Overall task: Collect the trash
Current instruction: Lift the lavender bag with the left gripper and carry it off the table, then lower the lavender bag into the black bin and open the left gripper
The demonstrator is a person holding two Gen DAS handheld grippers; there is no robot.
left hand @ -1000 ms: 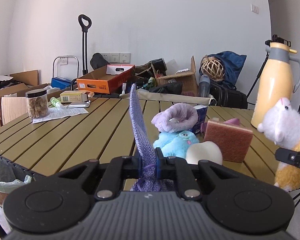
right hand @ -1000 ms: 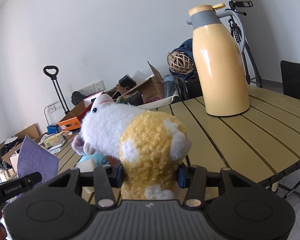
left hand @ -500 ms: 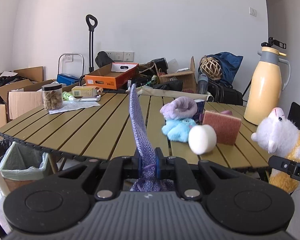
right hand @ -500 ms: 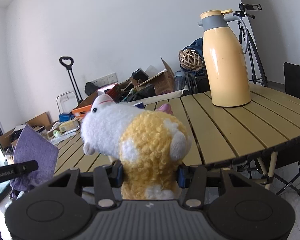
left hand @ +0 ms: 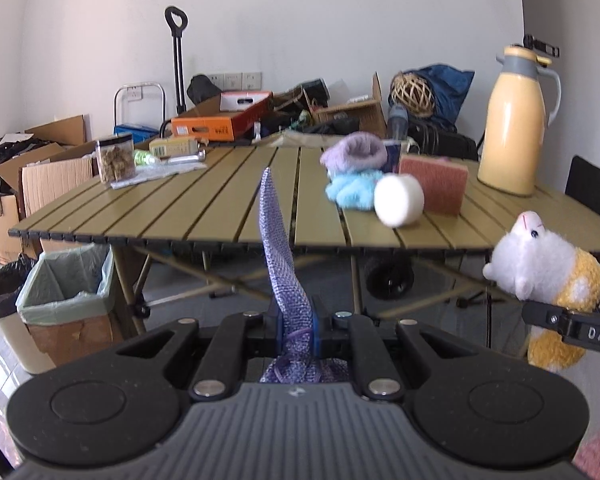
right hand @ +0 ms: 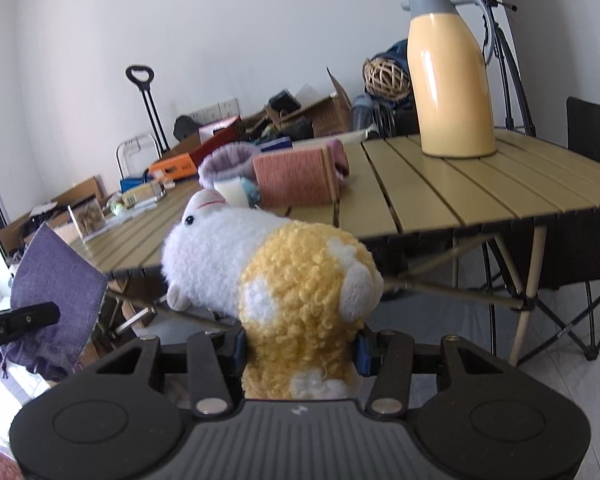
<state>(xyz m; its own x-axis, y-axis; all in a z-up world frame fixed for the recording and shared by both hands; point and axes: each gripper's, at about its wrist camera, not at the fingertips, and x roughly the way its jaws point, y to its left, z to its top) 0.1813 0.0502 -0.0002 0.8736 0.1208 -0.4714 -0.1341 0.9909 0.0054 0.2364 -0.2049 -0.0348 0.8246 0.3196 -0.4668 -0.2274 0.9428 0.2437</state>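
Note:
My left gripper (left hand: 297, 330) is shut on a purple woven cloth pouch (left hand: 278, 248), which stands edge-on in front of the camera; in the right wrist view the same purple pouch (right hand: 56, 284) hangs at the left. My right gripper (right hand: 300, 350) is shut on a white and yellow plush toy (right hand: 284, 280), and that plush toy (left hand: 548, 276) shows at the right of the left wrist view. Both grippers are off the table's near edge, below the tabletop. A bin lined with a pale green bag (left hand: 66, 280) stands on the floor at the left.
The slatted folding table (left hand: 204, 208) carries a yellow thermos (left hand: 514, 120), a pink sponge (left hand: 434, 188), a white round block (left hand: 398, 200), a purple slipper (left hand: 354, 152), a blue plush (left hand: 350, 194) and a jar (left hand: 114, 158). A black-lined bin (left hand: 2, 286), cardboard boxes (left hand: 40, 176) and a black chair (right hand: 594, 136) stand around.
Both grippers have drawn back from the table and sunk a little, so the table edge and its legs now show. The lined bins have come into view. Both grips are unchanged.

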